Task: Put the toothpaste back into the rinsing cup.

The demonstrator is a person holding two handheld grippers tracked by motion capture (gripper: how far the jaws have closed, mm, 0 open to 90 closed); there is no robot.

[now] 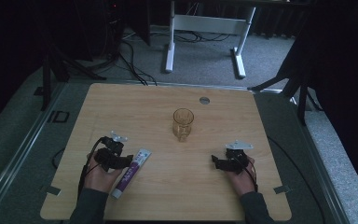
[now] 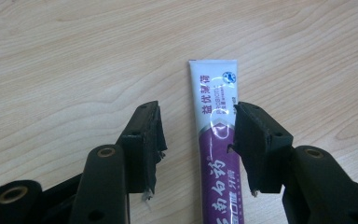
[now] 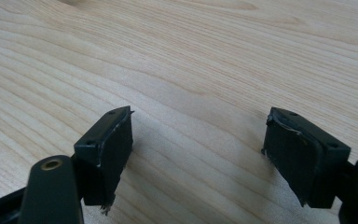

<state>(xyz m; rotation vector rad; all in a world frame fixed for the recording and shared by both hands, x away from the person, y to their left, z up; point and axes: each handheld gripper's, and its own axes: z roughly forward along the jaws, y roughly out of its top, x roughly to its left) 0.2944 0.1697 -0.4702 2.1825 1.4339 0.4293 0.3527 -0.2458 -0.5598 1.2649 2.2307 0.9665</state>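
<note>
We work at a pale wooden counter (image 1: 168, 186) with a tool in each hand. Our left tool (image 2: 196, 135) sits low over the near left part of the counter, its jaws spread apart and not yet closed on anything. Between them lies the toothpaste tube (image 2: 216, 140), flat on the wood, white at its crimped far end and purple toward the near end, with printed characters running along its length. In the left gripper view the tube lies closer to the right-hand jaw, which overlaps its edge; we cannot tell whether that jaw actually touches it. A clear gap of bare wood separates the tube from the other jaw.

In the high view the tube (image 1: 131, 172) lies slanted, cap end near us and flat end pointing far and to the right, just beside our left tool (image 1: 116, 158).

Our right tool (image 3: 198, 140) hovers over bare wood at the near right, its jaws wide apart and holding nothing. In the high view it (image 1: 219, 162) stands well apart from the tube.

An amber glass (image 1: 183, 123) stands upright near the middle of the counter, farther away than both tools and between them.
</note>
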